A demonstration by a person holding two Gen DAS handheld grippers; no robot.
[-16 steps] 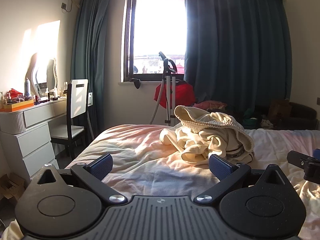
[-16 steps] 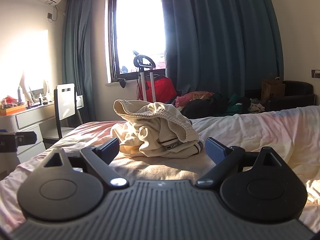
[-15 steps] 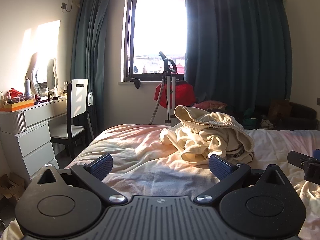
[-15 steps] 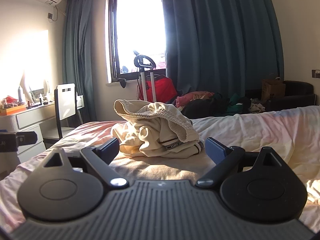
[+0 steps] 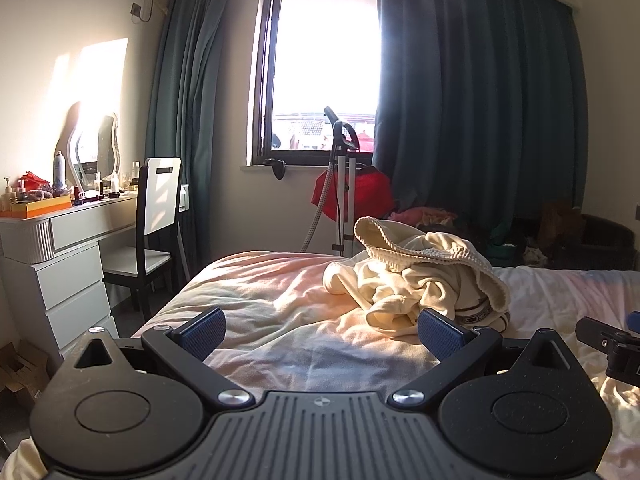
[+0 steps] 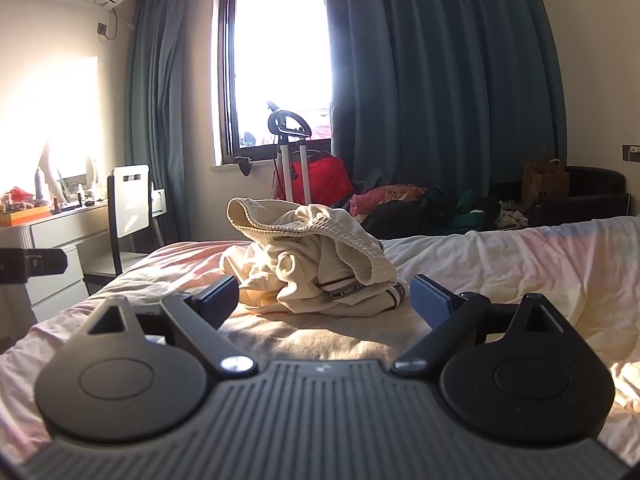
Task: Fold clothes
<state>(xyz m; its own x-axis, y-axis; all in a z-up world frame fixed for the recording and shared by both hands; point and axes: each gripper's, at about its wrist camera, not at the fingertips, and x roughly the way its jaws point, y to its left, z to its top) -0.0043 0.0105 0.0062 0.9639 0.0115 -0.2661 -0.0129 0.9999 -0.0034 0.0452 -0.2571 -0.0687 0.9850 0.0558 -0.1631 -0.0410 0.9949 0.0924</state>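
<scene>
A crumpled cream garment [image 5: 420,276] with a ribbed hem and a striped band lies in a heap on the bed [image 5: 260,296]. It also shows in the right wrist view [image 6: 316,264]. My left gripper [image 5: 320,330] is open and empty, low over the sheet, with the heap ahead and to the right. My right gripper [image 6: 324,298] is open and empty, with the heap straight ahead just beyond its blue pads [image 6: 430,300]. The right gripper's tip shows at the right edge of the left wrist view [image 5: 612,340].
A white dresser [image 5: 52,264] with bottles and a chair [image 5: 156,216] stand left of the bed. A garment steamer [image 5: 340,176] with a red bag stands under the window. Clothes and a dark sofa [image 6: 576,196] lie beyond the bed on the right.
</scene>
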